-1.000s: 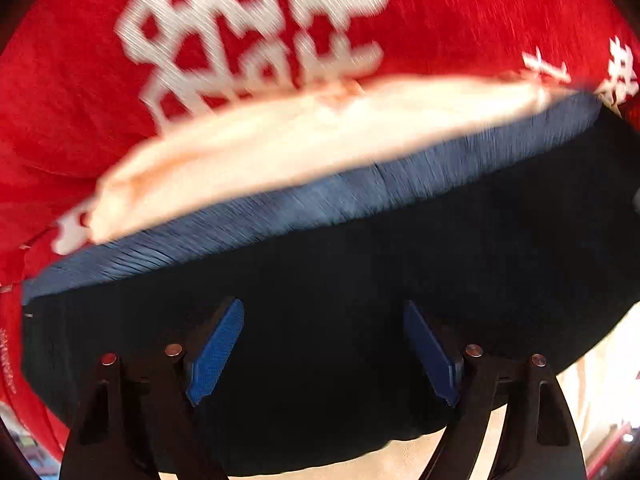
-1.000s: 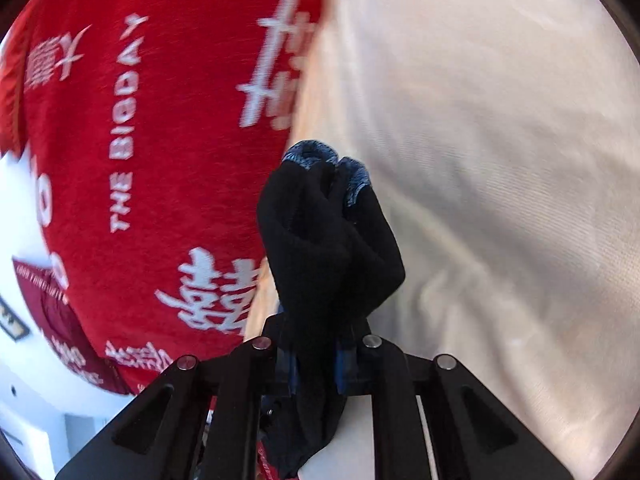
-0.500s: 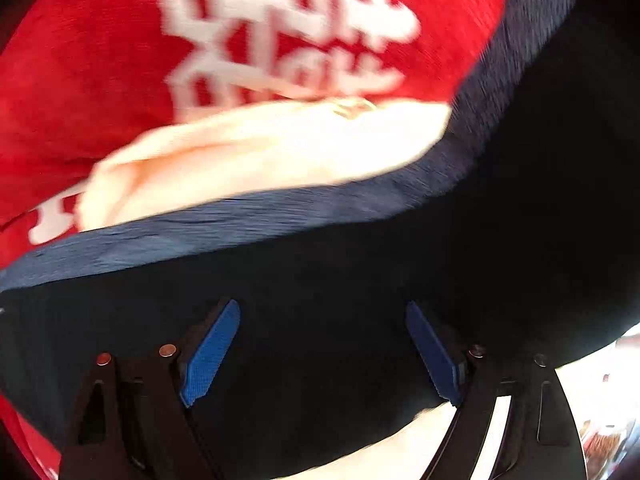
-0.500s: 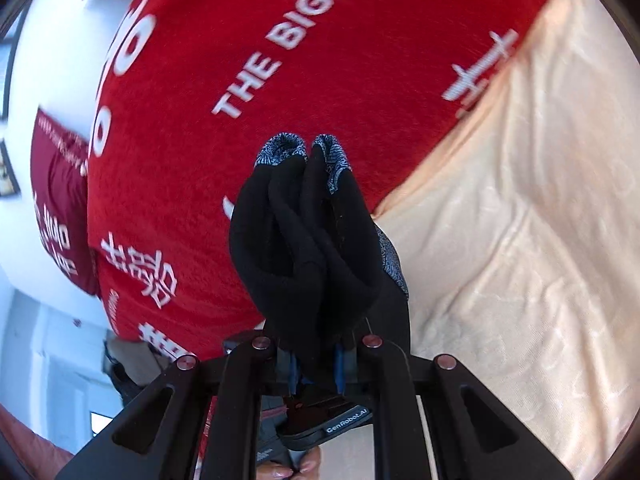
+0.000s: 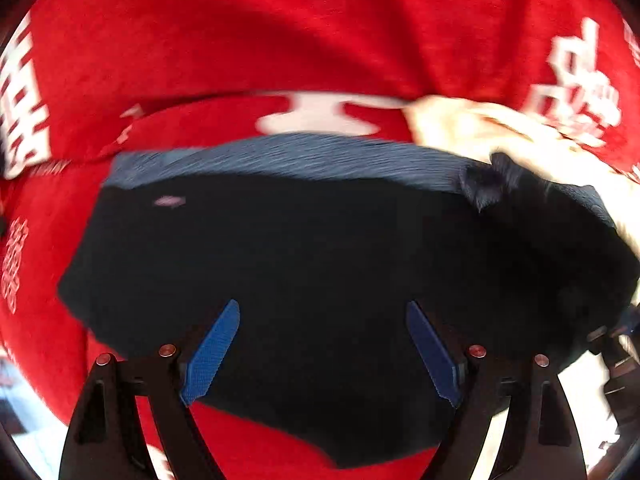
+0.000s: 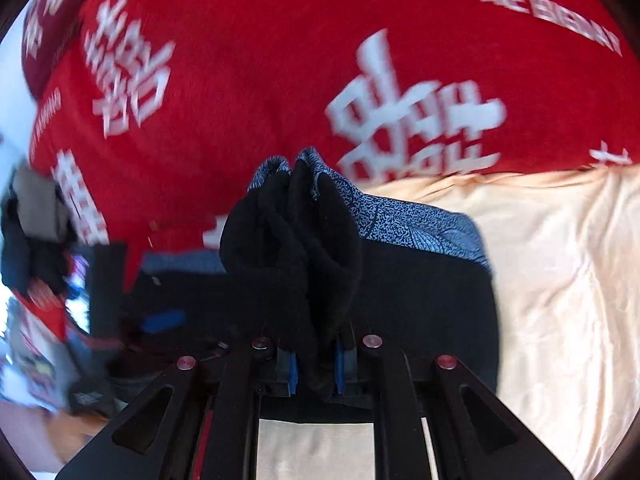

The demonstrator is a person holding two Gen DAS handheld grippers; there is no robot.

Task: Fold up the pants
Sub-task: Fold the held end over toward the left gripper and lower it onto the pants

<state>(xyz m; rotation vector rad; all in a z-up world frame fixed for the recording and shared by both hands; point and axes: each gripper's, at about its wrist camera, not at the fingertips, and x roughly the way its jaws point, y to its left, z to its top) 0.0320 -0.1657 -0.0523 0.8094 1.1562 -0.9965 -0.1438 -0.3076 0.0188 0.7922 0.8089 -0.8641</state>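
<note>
The black pants (image 5: 320, 248) with a blue patterned waistband (image 5: 304, 156) lie spread on the bed, partly folded. My left gripper (image 5: 322, 350) is open just above the dark cloth, blue pads (image 5: 210, 352) wide apart, holding nothing. My right gripper (image 6: 314, 364) is shut on a bunched end of the pants (image 6: 292, 240), which stands up between the jaws. The rest of the pants (image 6: 420, 280) lies flat behind it, waistband (image 6: 408, 220) showing. The right gripper's tool shows at the right edge of the left wrist view (image 5: 616, 356).
A red blanket with white lettering (image 5: 280, 40) covers the bed behind the pants; it also fills the top of the right wrist view (image 6: 248, 60). A cream sheet (image 6: 560, 272) lies to the right. Blurred clutter (image 6: 36, 264) sits at the left edge.
Both views swung over the bed. My right gripper carried the bunched pants end across toward the waistband side. More red blanket now shows in the left wrist view. The left gripper stayed open.
</note>
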